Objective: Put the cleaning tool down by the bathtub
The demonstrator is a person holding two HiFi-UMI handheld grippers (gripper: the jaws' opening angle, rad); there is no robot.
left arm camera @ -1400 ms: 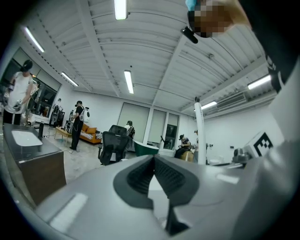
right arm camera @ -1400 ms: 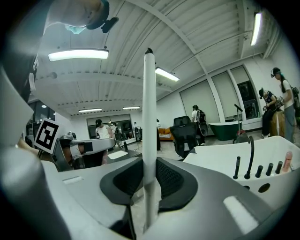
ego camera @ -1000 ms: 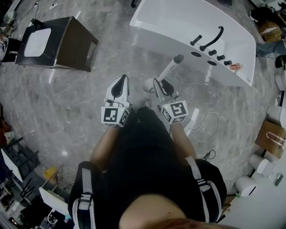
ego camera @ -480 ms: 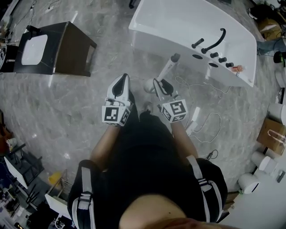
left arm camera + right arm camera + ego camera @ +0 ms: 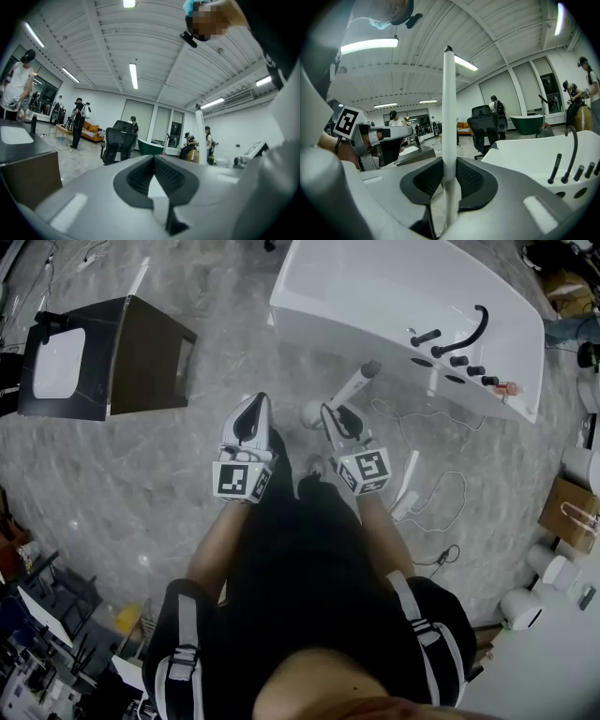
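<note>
Ceiling strip lights (image 5: 133, 76) shine brightly; fisheye edges darken.

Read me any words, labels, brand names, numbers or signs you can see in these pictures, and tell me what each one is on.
No readable text in any view.
Left marker cube and right marker cube: black-and-white square patterns only, no letters or digits.
Bathtub: no label or brand visible.
</note>
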